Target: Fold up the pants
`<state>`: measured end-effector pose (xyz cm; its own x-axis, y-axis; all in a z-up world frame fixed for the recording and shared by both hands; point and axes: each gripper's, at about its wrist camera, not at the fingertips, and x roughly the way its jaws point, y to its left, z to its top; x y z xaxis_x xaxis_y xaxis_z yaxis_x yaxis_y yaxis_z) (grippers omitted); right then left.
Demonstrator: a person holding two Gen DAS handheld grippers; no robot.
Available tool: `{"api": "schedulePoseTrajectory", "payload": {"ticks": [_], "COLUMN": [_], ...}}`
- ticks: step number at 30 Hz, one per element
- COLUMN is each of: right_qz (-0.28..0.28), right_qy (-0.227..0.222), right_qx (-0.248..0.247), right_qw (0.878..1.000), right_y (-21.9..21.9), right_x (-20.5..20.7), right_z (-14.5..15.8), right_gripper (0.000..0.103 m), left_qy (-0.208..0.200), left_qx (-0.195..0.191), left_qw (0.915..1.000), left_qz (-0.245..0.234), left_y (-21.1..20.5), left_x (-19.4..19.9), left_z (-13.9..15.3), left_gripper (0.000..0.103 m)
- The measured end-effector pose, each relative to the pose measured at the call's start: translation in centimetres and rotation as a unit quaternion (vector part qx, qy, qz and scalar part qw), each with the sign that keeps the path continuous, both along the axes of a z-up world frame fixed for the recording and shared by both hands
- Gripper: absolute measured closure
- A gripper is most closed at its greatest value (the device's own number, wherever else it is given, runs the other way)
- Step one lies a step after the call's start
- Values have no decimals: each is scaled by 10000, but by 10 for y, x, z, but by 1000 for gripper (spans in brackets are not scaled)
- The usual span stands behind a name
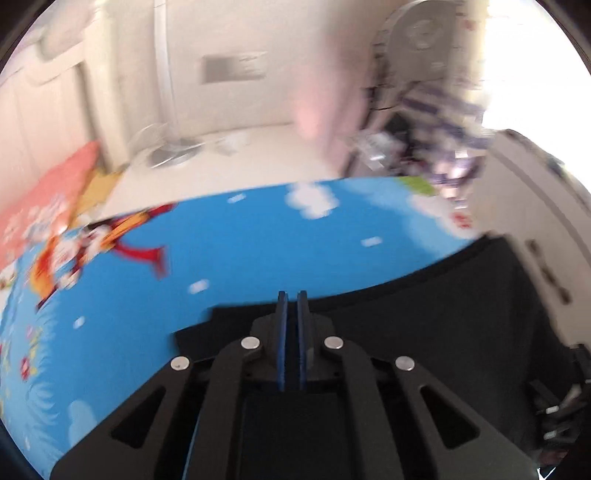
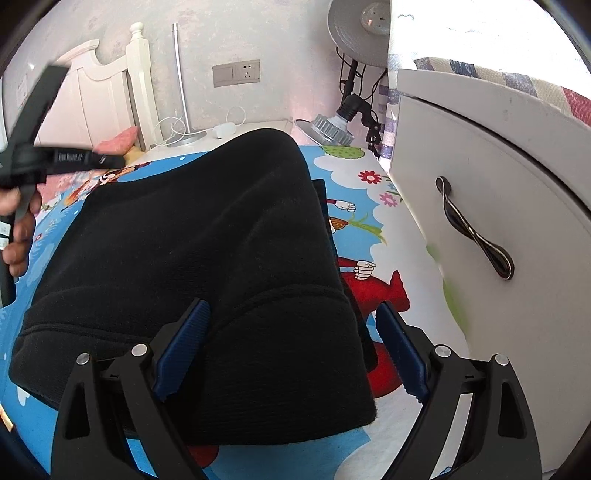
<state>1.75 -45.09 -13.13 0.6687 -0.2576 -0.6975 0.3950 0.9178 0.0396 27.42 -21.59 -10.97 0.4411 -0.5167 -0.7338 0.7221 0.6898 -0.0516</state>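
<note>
The black pants (image 2: 207, 258) lie folded in a thick stack on a blue cartoon-print mat (image 2: 369, 229). My right gripper (image 2: 291, 314) is open, its blue pads on either side of the stack's near right corner, just above the fabric. My left gripper (image 1: 291, 299) is shut with nothing between its blue pads. It hovers over the pants' edge (image 1: 424, 317) in the blurred left wrist view. In the right wrist view the left gripper's body (image 2: 44, 158) shows at the far left, held by a hand.
A white cabinet (image 2: 498, 184) with a dark handle stands close on the right. A lamp (image 2: 328, 125) and a fan (image 2: 362, 29) are behind the mat. A white bed frame (image 2: 110, 92) and a wall socket (image 2: 236, 72) are at the back.
</note>
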Motion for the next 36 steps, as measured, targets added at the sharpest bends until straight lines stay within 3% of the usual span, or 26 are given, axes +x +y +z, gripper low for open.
{"api": "schedulePoseTrajectory", "payload": {"ticks": [2, 4, 6, 8, 11, 13, 17, 19, 22, 24, 26, 28, 32, 36], "right_qz": [-27, -43, -69, -127, -208, -189, -164, -162, -178, -198, -199, -177, -184, -219], "right_qy": [4, 25, 43, 45, 36, 19, 21, 42, 36, 12, 3, 7, 5, -12], "right_qx": [13, 7, 32, 68, 88, 126, 152, 171, 161, 207, 241, 202, 190, 204], "right_qw": [10000, 10000, 10000, 9999, 9997, 9997, 9997, 9997, 9997, 9996, 9995, 9996, 9997, 9995], "right_y": [1, 1, 1, 1, 0, -1, -2, -1, -1, -2, -3, -1, -1, 2], "right_x": [0, 0, 0, -1, -2, -3, -3, -2, -1, -2, -2, -2, -2, -3], "right_z": [0, 0, 1, 0, -1, -1, -2, -1, -2, -2, -3, -2, -2, -2], "right_gripper": [18, 18, 18, 18, 18, 18, 18, 18, 18, 18, 18, 18, 18, 18], "left_qy": [31, 331, 589, 664, 1192, 1443, 1354, 1294, 1334, 1219, 994, 838, 672, 210], "left_qx": [-212, -451, -417, -197, 277, 320, 370, 318, -112, -424, -690, -814, -523, -23], "left_qw": [9972, 9901, 9839, 9812, 9767, 9732, 9742, 9753, 9781, 9814, 9847, 9886, 9956, 9988], "left_qz": [-715, -1287, -1635, -1804, -1765, -1763, -1768, -1763, -1593, -1422, -1252, -947, -403, -432], "left_y": [-32, -66, -103, -135, -172, -180, -181, -177, -160, -136, -107, -72, -20, 7], "left_x": [-26, -45, -57, -62, -55, -52, -58, -59, -56, -64, -79, -96, -130, -166], "left_z": [13, 17, 11, 0, -31, -45, -46, -45, -31, -12, 5, 11, -5, -26], "left_gripper": [97, 95, 95, 95, 96, 97, 98, 98, 97, 92, 79, 78, 79, 82]}}
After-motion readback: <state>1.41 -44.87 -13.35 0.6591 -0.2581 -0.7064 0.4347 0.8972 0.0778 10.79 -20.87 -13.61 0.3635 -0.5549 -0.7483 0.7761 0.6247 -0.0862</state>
